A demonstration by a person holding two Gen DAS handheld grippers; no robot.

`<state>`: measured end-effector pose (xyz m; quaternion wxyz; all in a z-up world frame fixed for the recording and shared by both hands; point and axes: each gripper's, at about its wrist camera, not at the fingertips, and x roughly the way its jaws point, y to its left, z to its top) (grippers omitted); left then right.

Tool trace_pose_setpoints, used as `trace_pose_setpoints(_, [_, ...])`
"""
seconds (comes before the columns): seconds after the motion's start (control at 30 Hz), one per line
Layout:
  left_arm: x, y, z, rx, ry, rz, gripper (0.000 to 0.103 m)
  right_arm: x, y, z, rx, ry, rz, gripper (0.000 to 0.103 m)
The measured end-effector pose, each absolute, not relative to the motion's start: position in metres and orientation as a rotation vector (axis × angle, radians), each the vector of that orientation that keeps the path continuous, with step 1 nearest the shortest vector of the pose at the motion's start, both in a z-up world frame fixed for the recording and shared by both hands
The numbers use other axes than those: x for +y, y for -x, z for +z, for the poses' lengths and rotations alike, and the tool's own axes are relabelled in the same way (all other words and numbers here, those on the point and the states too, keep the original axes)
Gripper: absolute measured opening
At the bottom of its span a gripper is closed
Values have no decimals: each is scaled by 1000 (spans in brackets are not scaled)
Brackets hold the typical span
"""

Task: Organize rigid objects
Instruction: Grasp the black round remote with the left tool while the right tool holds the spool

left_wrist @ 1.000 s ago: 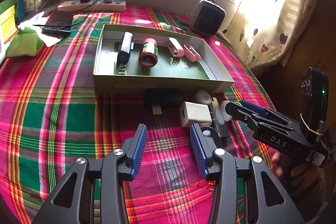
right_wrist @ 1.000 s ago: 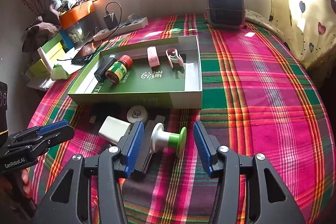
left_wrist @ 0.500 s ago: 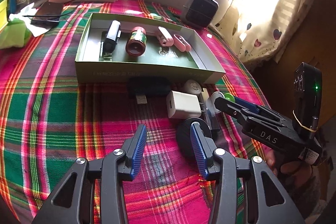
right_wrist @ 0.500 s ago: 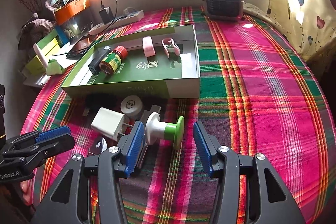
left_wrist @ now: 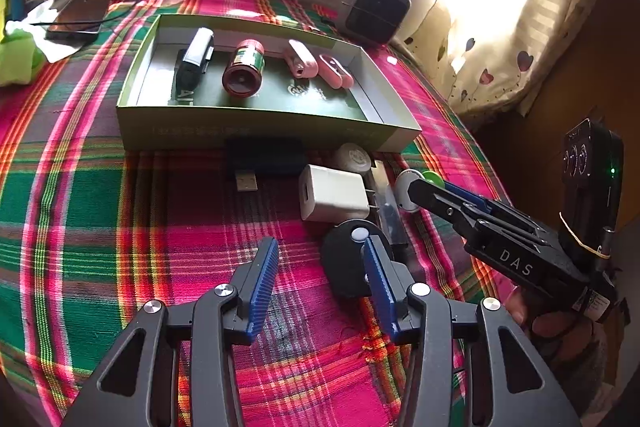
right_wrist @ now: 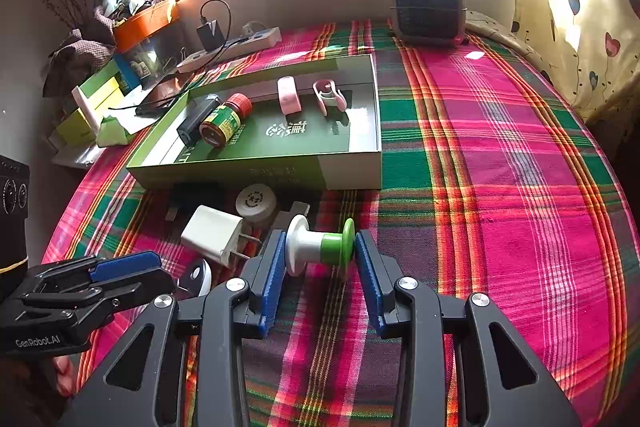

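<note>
White-and-green spool (right_wrist: 320, 247) lies crosswise between the right hand-held gripper's (right_wrist: 316, 269) pads — flanges touching or nearly so, grip unconfirmed; left hand-held gripper (left_wrist: 320, 283) gapes wide, farther left.

Inside the shallow green cardboard tray (right_wrist: 256, 171) lie a red-capped glass bottle (right_wrist: 225, 121) and two pink plastic clips (right_wrist: 289, 96). Before the tray's near wall lie a white plastic charger (right_wrist: 214, 235), a round white cap (right_wrist: 256, 202) and, rightmost, a white-and-green plastic spool (right_wrist: 320, 247).

A power strip (right_wrist: 236, 45), heater (right_wrist: 427, 7) and phone (left_wrist: 76, 23) on plaid cloth (right_wrist: 500, 155).
</note>
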<state>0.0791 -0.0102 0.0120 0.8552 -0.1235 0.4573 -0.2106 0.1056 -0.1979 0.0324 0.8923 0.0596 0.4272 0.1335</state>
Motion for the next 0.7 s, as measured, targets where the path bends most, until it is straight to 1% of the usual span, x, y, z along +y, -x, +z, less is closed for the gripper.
trace_pose_setpoints(0.37, [-27, -75, 10, 978, 248, -480, 44, -216, -96, 34, 879, -153, 259, 37])
trace_pose_setpoints(0.7, [-44, -75, 10, 969, 162, -440, 44, -227, -89, 34, 869, -178, 253, 37])
